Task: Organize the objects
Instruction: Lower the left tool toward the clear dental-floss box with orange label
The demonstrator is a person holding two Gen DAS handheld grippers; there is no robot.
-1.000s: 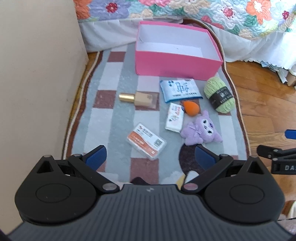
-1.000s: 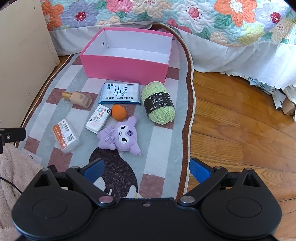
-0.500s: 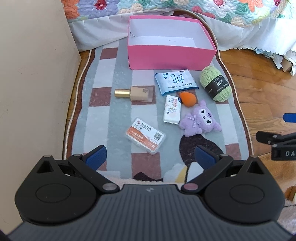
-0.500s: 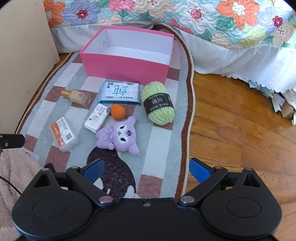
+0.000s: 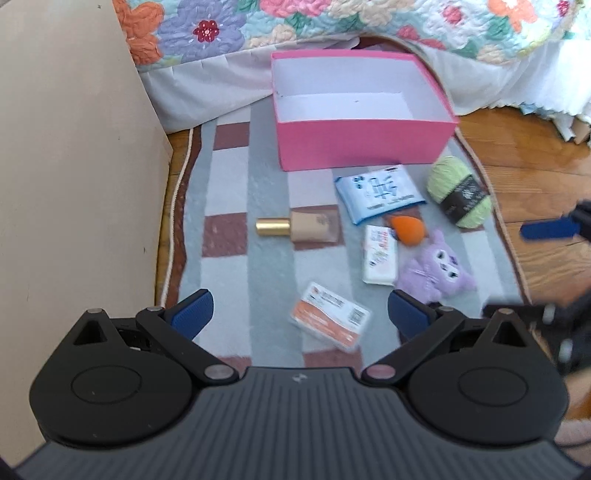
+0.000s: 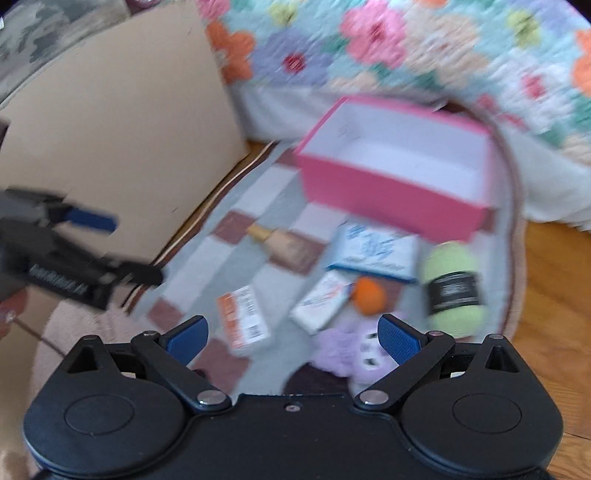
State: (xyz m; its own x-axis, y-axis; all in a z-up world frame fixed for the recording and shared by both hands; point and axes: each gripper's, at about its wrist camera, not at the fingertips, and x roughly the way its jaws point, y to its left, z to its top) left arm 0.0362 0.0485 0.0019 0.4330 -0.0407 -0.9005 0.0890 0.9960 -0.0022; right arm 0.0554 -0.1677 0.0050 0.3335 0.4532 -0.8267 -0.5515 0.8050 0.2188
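Here the left gripper (image 5: 299,314) is hovering wide apart over the orange card packet (image 5: 330,320), holding nothing; the right gripper (image 6: 293,338) is likewise gaping empty above the purple plush (image 6: 351,349); the pink box (image 5: 364,142) is sitting at the rug's (image 5: 229,266) far end, the green yarn (image 5: 460,192) lying right of it.

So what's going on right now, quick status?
Left gripper open, empty; right gripper open, empty. Pink box empty; seven items loose on rug. Nothing blocking the box.

Bedroom: floral quilt (image 5: 332,22), rug (image 5: 229,206), wood floor (image 5: 517,147).
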